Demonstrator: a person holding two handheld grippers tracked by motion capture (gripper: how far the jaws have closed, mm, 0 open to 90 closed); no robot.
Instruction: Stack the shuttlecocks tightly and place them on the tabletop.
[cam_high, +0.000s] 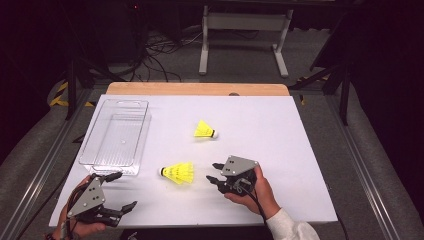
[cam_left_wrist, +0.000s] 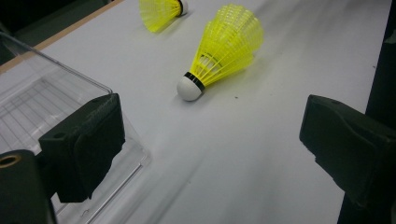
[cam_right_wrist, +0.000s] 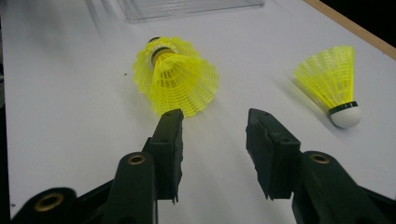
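High view shows a white table (cam_high: 280, 150), an empty clear box (cam_high: 117, 137), and two yellow birdies lying outside it. Right claw (cam_high: 214, 172) is spread beside the near birdie (cam_high: 178, 173), not pinching. Left claw (cam_high: 120, 192) is spread too.

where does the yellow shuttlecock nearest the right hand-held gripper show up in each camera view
High view: near shuttlecock, low centre, cork pointing left.
Left gripper view: upper centre, cork toward camera.
Right gripper view: above the left jaw, skirt toward camera.
Shared landmark: clear bin.
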